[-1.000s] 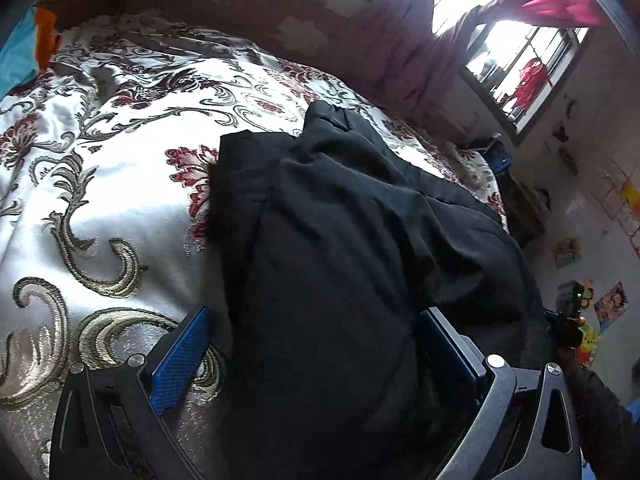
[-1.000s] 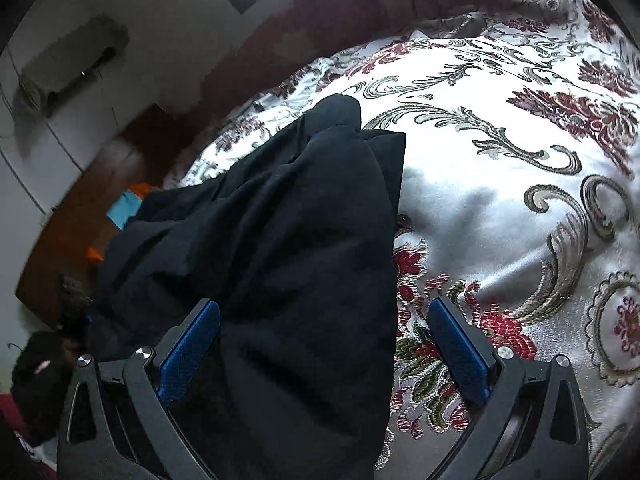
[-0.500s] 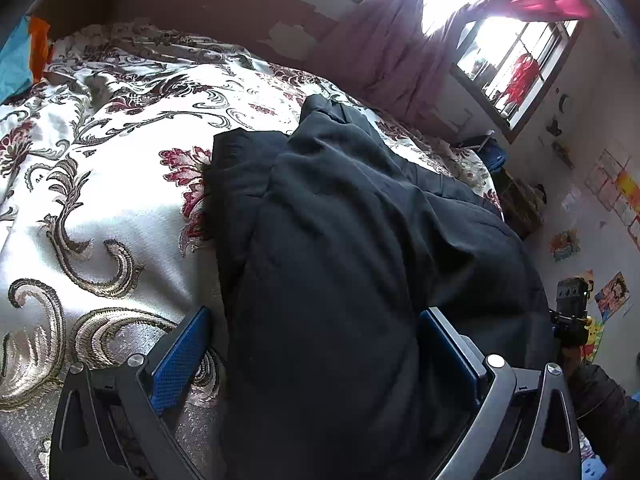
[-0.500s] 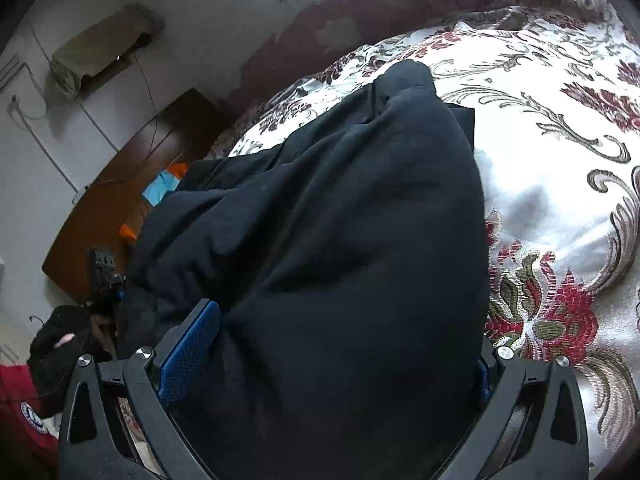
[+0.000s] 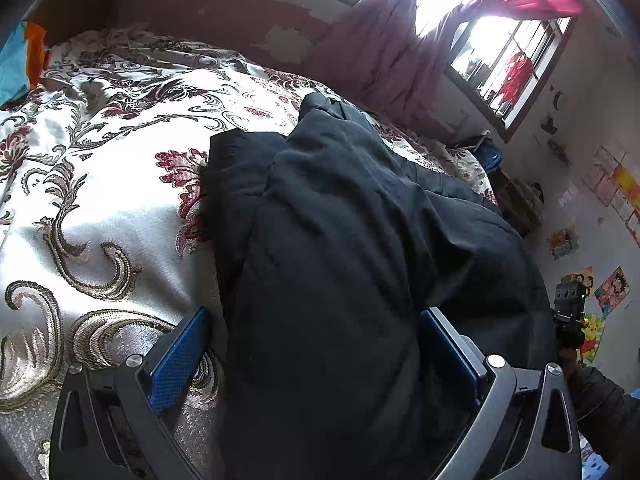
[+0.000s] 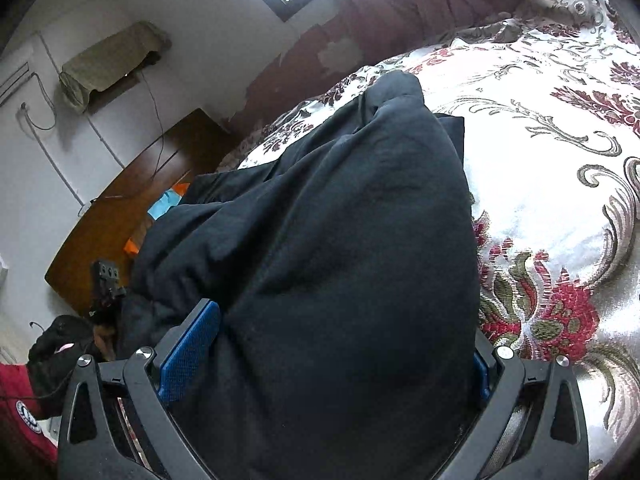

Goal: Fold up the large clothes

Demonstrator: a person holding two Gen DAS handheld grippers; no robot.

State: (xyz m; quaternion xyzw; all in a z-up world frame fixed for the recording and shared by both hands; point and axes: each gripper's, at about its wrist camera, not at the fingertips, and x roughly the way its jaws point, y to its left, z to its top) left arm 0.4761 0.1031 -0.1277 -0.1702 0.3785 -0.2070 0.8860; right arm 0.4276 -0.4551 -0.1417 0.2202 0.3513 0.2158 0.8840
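A large black garment (image 5: 352, 240) lies bunched on a white bedspread (image 5: 100, 184) with red and gold flowers. In the left wrist view my left gripper (image 5: 316, 344) stands wide open, with the cloth heaped between its blue pads (image 5: 180, 356). In the right wrist view the same garment (image 6: 340, 260) fills the space between the jaws of my right gripper (image 6: 336, 344), also wide open; its right pad is mostly hidden by cloth. The bedspread (image 6: 560, 184) lies to the right. Neither gripper visibly pinches the cloth.
A barred window with purple curtains (image 5: 400, 52) is behind the bed. A wooden headboard or cabinet (image 6: 132, 216) stands at the left in the right wrist view. The other gripper's camera (image 5: 570, 304) shows at the garment's right edge. Posters hang on the wall (image 5: 608, 292).
Both grippers have lifted and pulled back a little. In the right wrist view the black cloth has bunched up and now covers the space up to the right pad.
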